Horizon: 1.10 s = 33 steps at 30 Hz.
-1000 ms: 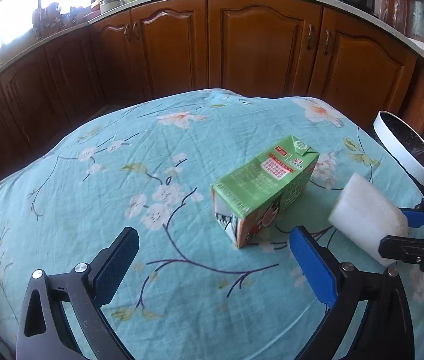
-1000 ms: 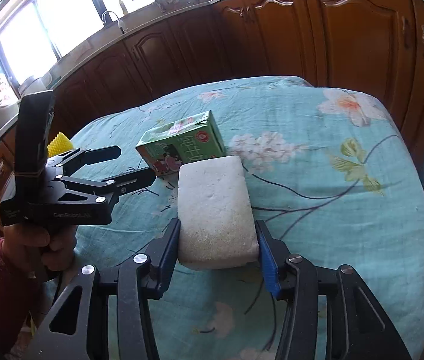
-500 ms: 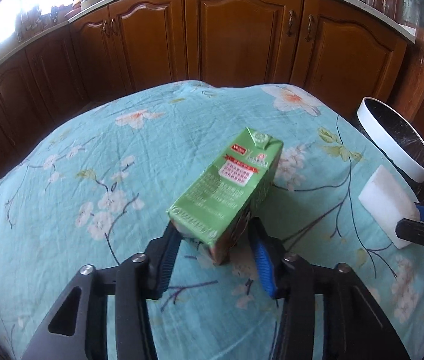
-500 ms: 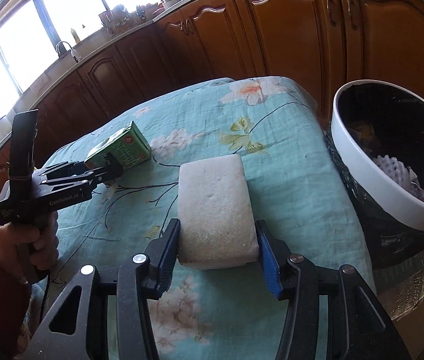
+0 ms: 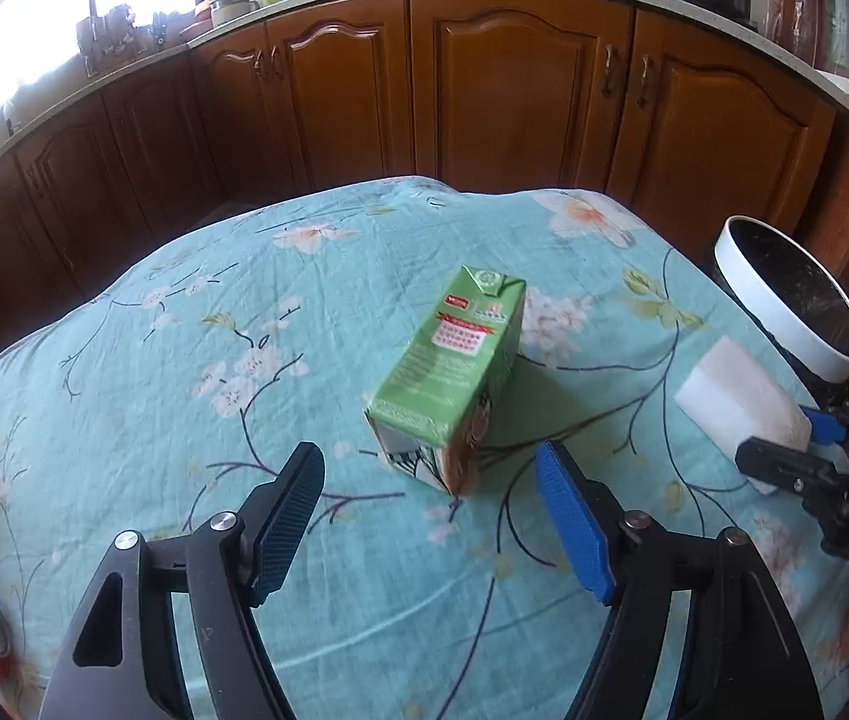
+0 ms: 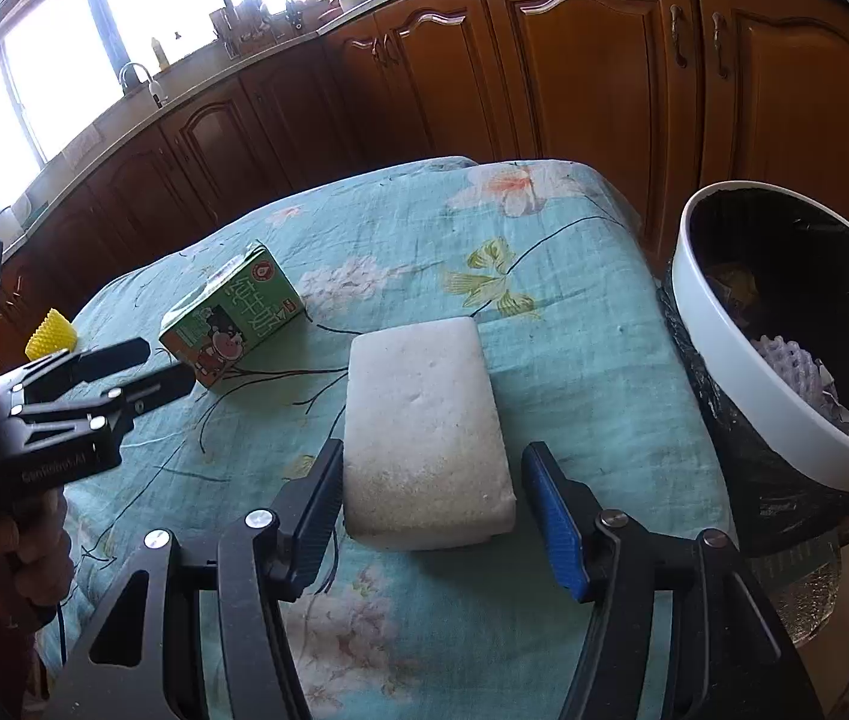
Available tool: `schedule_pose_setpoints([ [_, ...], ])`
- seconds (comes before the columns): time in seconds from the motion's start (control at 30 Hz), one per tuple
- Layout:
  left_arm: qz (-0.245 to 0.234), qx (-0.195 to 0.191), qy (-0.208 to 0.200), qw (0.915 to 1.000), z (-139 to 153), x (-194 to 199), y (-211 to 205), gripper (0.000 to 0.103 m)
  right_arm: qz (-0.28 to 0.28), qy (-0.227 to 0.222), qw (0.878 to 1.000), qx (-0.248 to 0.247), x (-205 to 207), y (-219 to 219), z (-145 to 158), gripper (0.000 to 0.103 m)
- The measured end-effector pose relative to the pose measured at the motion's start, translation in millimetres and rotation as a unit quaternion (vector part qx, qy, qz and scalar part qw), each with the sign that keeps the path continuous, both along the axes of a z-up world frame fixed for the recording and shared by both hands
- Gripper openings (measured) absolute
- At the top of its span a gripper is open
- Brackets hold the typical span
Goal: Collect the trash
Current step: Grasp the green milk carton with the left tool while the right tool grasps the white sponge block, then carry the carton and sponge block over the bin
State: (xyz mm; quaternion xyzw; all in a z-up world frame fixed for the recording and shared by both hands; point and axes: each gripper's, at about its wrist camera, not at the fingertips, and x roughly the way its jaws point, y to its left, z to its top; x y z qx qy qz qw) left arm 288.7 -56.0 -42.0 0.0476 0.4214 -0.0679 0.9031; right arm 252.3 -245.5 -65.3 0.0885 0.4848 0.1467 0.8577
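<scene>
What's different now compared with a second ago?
The left tool had closed on the green carton half a second ago; now its jaws are opening and clear of it, and the carton lies on the cloth. The right tool carried the white foam block toward the bin; its jaws are opening, a gap showing on one side. The carton remains on the table.
</scene>
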Motion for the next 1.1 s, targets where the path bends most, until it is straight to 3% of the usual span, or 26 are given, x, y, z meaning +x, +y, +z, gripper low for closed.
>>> schedule_pose_setpoints([
  [0.27, -0.022, 0.013, 0.011, 0.9996, -20, 38, -14, 0.070, -0.005, 0.000, 1.000, 0.000, -1, 1, -3, 0.061],
  [0.33, -0.033, 0.009, 0.020, 0.9992, -25, 44, -18, 0.053, -0.005, 0.000, 1.000, -0.001, 0, 1, -2, 0.061],
  [0.37, -0.038, 0.007, 0.027, 0.9989, -28, 46, -19, 0.039, -0.005, 0.000, 1.000, -0.002, 0, 1, -2, 0.061],
  [0.4, -0.042, 0.002, 0.031, 0.9987, -29, 48, -18, 0.036, -0.005, 0.000, 1.000, -0.002, 0, 2, -2, 0.061],
  [0.5, -0.049, -0.011, 0.028, 0.9984, -28, 43, -18, 0.035, -0.008, -0.002, 1.000, -0.003, -1, 1, -2, 0.057],
  [0.53, -0.052, -0.018, 0.029, 0.9981, -28, 39, -19, 0.035, -0.010, -0.003, 1.000, -0.004, -2, 0, -1, 0.050],
  [0.77, -0.069, -0.037, 0.012, 0.9969, -12, -4, -31, 0.034, -0.012, -0.031, 0.999, -0.004, -20, -8, 19, 0.049],
  [1.1, -0.110, -0.066, 0.019, 0.9915, 9, -42, -75, 0.033, -0.073, -0.037, 0.995, 0.059, -52, -65, 41, 0.049],
])
